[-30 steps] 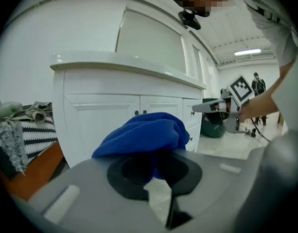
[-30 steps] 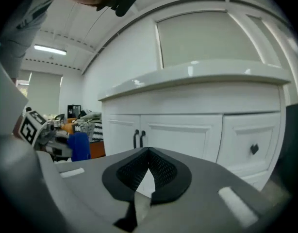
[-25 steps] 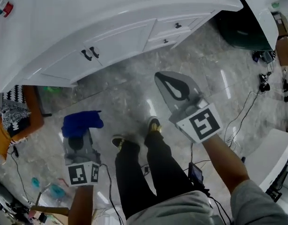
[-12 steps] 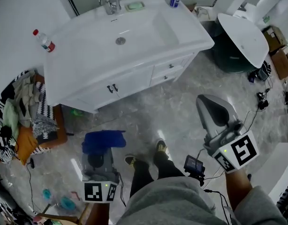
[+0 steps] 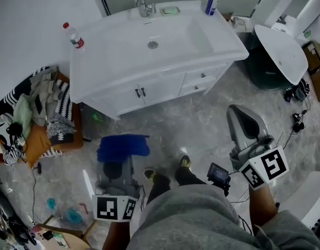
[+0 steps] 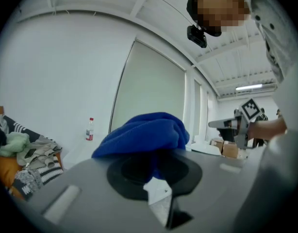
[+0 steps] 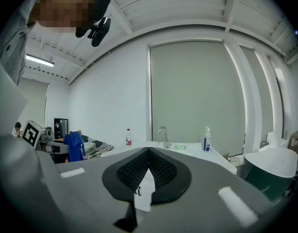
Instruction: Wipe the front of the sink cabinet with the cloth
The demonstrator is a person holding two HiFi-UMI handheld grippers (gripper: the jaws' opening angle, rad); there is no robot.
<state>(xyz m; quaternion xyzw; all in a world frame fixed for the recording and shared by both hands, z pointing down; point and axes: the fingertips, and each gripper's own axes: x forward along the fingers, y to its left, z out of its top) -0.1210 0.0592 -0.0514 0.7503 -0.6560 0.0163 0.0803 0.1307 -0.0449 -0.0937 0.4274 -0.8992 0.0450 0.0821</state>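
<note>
Two tongs hang low in the head view, both well short of the cabinet (image 5: pixel 160 87), whose white doors and drawers sit under the sink (image 5: pixel 149 40) in the upper middle of the frame. Left tongs (image 5: pixel 120 160) are clamped on the blue cloth (image 5: pixel 123 147), lower left of centre, over the floor (image 5: pixel 191 124). Their own view shows it bunched over the pinched tips. Right tongs (image 5: pixel 238 119), lower right, are closed with nothing between them. The cloth looks soft, light and floppy, so it will likely drape and fold rather than lie flat. A hold on a thick bunch, leaving a loose pad forward of the tips, should press better against the doors without slipping out.
</note>
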